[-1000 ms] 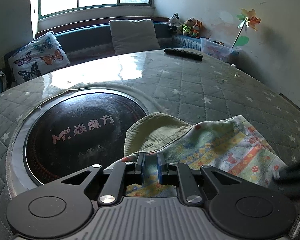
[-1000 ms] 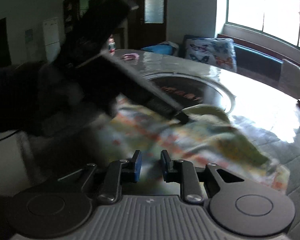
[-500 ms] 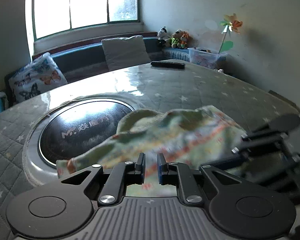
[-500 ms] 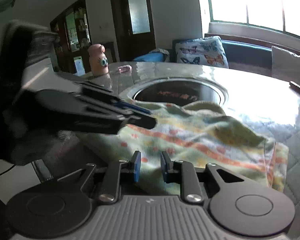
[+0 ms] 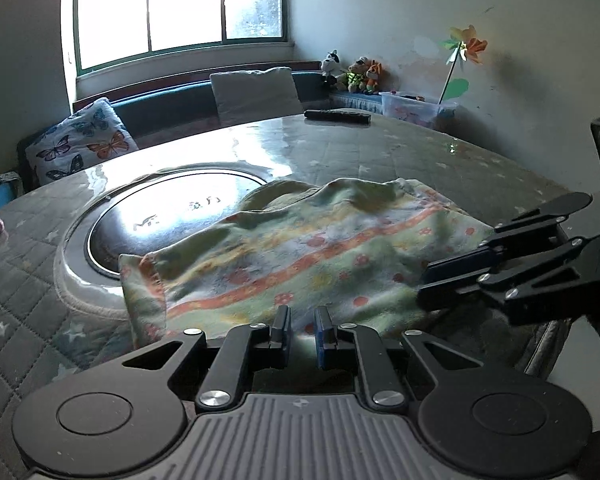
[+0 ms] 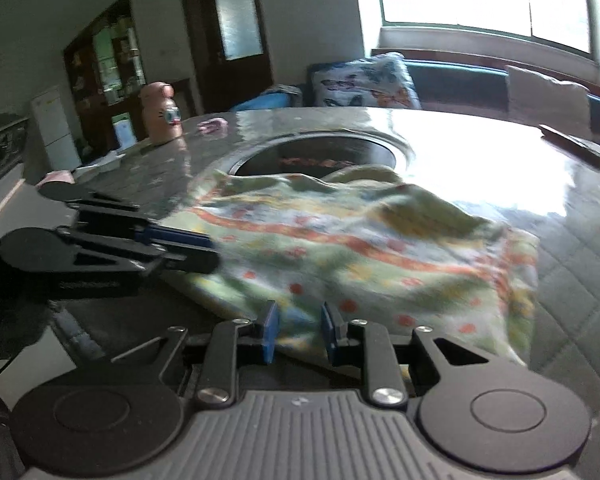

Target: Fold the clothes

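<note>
Two grippers face near hem of garment (image 5: 312, 240), spread on surface (image 5: 440, 160), long axis left-right, far edge over round inset (image 5: 172, 212). Left gripper (image 5: 302, 330) and right gripper (image 6: 298, 334): fingers slightly parted, gripping nothing, cloth just ahead.

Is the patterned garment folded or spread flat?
Neither neatly: the green, orange-striped patterned cloth garment lies rumpled on the quilted round table, its far edge bunched at the recessed round cooktop.
</note>
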A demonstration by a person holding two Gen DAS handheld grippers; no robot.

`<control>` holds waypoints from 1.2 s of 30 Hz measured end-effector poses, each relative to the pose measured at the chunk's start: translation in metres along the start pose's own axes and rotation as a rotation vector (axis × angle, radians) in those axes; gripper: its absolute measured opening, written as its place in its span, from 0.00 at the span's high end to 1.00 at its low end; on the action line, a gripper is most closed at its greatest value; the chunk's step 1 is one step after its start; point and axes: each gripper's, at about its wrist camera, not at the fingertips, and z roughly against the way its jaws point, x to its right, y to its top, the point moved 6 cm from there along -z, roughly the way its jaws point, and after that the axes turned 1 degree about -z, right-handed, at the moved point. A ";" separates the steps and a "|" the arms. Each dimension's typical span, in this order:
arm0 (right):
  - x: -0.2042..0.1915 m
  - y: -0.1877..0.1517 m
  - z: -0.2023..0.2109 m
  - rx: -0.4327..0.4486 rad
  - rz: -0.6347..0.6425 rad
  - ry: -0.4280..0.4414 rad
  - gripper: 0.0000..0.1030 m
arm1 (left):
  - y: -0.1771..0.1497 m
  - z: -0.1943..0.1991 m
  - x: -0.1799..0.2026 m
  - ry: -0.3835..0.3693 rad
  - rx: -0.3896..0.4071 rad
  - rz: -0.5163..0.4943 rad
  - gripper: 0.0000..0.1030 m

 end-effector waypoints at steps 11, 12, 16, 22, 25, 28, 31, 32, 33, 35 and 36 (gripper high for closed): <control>0.040 -0.011 0.023 0.015 -0.077 -0.127 0.79 | -0.010 0.008 -0.022 0.058 -0.002 0.067 0.84; 0.042 -0.011 0.024 0.015 -0.080 -0.135 0.79 | -0.011 0.010 -0.026 0.066 -0.003 0.074 0.84; 0.046 -0.007 0.029 0.030 -0.086 -0.153 0.79 | -0.015 0.014 -0.033 0.087 -0.004 0.092 0.84; 0.064 -0.010 0.025 0.034 -0.121 -0.201 0.88 | -0.018 0.015 -0.041 0.101 -0.008 0.116 0.83; 0.063 -0.006 0.026 0.034 -0.126 -0.201 0.87 | -0.017 0.015 -0.044 0.111 -0.008 0.123 0.83; 0.062 -0.003 0.024 0.042 -0.119 -0.194 0.85 | -0.018 0.015 -0.046 0.119 -0.008 0.129 0.83; 0.064 -0.004 0.017 0.028 -0.126 -0.193 0.85 | -0.018 0.014 -0.049 0.124 -0.011 0.141 0.83; 0.065 -0.004 0.016 0.027 -0.128 -0.192 0.85 | -0.018 0.015 -0.050 0.124 -0.012 0.145 0.83; 0.064 -0.003 0.016 0.030 -0.127 -0.192 0.85 | -0.017 0.015 -0.051 0.126 -0.013 0.146 0.83; 0.062 0.002 0.017 0.043 -0.121 -0.188 0.84 | -0.015 0.013 -0.051 0.131 -0.014 0.143 0.83; 0.061 0.005 0.016 0.049 -0.117 -0.179 0.84 | -0.014 0.013 -0.051 0.133 -0.013 0.142 0.83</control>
